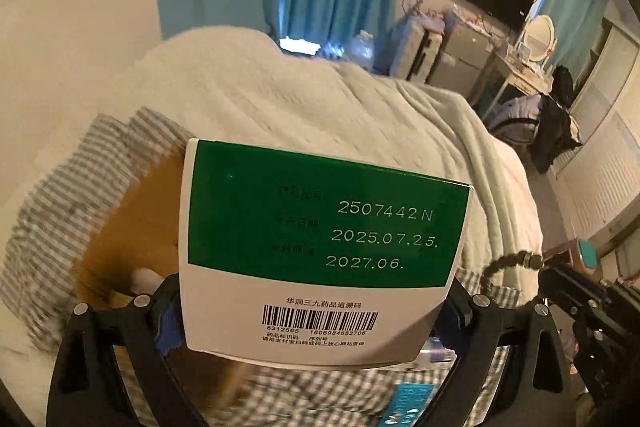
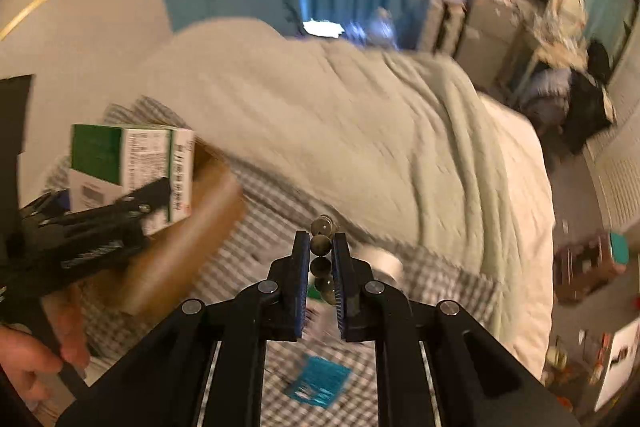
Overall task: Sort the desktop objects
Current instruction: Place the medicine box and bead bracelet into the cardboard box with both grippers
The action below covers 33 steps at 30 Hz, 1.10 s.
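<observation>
You hold two items aloft mid-sort: your left gripper (image 1: 316, 311) clamps the green box (image 1: 324, 247) above the brown bin (image 2: 188, 247) at nine o'clock, your right gripper (image 2: 320, 267) pinches the beads (image 2: 321, 245), and the teal packet (image 2: 318, 381) remains on the checked cloth (image 2: 432, 283) at six.

Cardboard box (image 2: 192, 227) blocks left; checked cloth (image 2: 260, 227) ahead open, teal packet (image 2: 318, 381) below.

Green-and-white medicine box (image 1: 320, 251) upright, lifted — dark bead string (image 2: 322, 259) hanging, pinched.
</observation>
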### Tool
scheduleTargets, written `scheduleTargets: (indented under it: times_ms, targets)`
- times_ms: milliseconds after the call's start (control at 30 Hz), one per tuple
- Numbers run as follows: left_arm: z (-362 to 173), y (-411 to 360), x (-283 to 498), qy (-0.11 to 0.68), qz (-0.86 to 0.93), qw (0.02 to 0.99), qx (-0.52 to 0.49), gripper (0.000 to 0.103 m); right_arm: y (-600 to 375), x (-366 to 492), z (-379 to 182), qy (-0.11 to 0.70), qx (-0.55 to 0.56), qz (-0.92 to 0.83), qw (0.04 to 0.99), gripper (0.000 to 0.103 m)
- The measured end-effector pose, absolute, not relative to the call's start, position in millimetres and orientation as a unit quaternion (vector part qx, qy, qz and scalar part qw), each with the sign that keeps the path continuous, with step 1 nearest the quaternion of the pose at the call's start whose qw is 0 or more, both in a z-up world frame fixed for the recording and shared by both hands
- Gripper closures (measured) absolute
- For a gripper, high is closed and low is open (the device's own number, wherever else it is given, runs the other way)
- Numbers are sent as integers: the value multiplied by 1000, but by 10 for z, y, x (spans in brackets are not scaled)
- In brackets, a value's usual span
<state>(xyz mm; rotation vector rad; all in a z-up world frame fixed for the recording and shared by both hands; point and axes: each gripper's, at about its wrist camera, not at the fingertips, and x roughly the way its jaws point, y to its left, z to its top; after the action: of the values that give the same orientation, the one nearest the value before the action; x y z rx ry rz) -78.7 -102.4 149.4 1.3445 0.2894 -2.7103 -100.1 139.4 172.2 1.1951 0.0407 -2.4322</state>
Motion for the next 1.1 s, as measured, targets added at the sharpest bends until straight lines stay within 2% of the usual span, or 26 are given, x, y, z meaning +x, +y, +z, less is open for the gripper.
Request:
scheduleTargets:
  times_ms: [167,367,600,667,733,1100]
  targets:
    - [1593,-1471,-653,40,-899,59,432,6,688,-897,2017,-5,407,-871,276,92]
    - [1223,-2090,-633,101,-873,78,471,6,-154,-891,1938,19,419,-851,317,93]
    - [1076,-2261,-603,33,-882,75,465,4,-440,-975,1896,-4,404,-857,320,92]
    - [1001,-2258,-665,27,-875,73,478,0,-455,-1032,1870,-5,401,-859,318,86]
    - [952,-2271,-699,26,-871,72,486,0,-447,-1076,1853,-4,403,-861,311,68]
    - [1121,-1870,-685,22,-886,27,463,0,335,-1373,1546,-10,443,-863,244,66]
